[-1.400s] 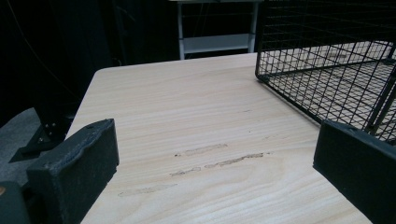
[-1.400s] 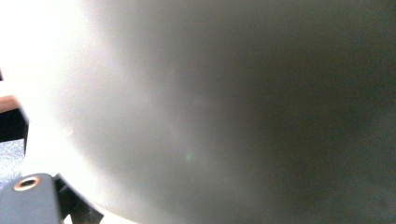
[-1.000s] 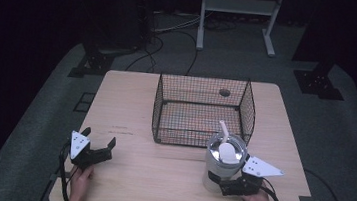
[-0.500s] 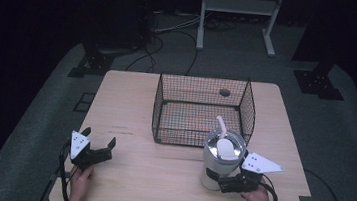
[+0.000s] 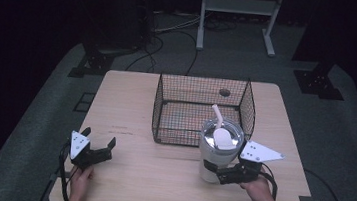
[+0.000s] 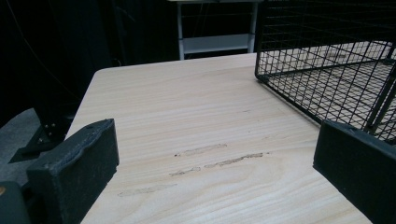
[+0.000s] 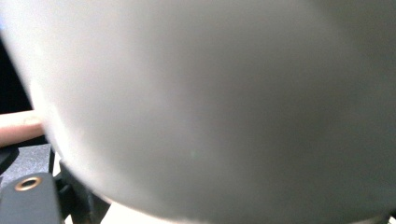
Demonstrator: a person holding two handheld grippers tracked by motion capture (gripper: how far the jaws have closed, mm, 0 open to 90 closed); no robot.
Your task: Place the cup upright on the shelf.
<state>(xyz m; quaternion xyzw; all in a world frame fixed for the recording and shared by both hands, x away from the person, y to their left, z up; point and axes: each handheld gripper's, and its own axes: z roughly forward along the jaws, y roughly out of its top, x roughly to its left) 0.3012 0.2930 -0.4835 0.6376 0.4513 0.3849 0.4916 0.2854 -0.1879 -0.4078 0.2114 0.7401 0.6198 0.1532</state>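
A white-and-silver tumbler [image 5: 216, 157] with a lid and a bent white straw [image 5: 216, 115] is upright just in front of the black wire basket [image 5: 157, 112], at its front right corner. My right gripper [image 5: 216, 174] is shut on the tumbler's lower body from the right. In the right gripper view the tumbler's pale wall [image 7: 224, 102] is pressed close to the camera. My left gripper [image 5: 98, 138] rests open at the table's front left, with nothing between its jaws. In the left gripper view it [image 6: 215, 161] faces bare wood, the basket [image 6: 327, 60] to its right.
The wooden table [image 5: 158, 179] has faint scuff marks [image 6: 205, 156] ahead of the left gripper. A dark round hole [image 5: 225, 92] shows in the tabletop at the basket's back. Beyond the table are a metal stand [image 5: 239, 6], cables on the floor and dark equipment bases.
The tumbler, in my right gripper, has moved up and slightly left toward the basket's front right corner. The left gripper has stayed still.
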